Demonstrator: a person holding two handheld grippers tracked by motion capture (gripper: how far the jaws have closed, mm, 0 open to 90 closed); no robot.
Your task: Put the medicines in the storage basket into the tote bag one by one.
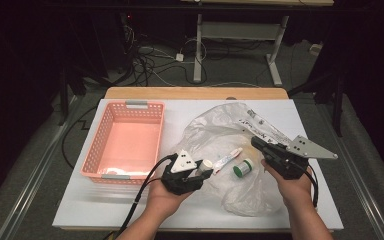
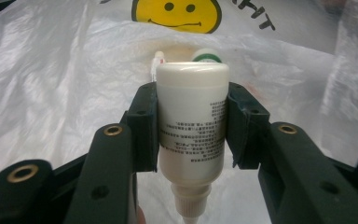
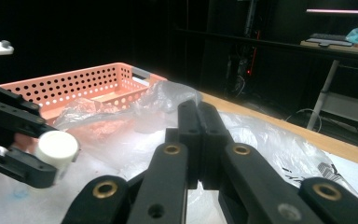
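One white bottle (image 2: 192,121) in left tongs (image 2: 192,123), small print (unreadable), smiley-face bag (image 2: 51,84)

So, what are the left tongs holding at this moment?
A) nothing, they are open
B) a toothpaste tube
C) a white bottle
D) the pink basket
C: in the left gripper view the left tongs are closed on both sides of a white bottle with small print on it, held above the plastic bag; the high view shows the same bottle at their tip.
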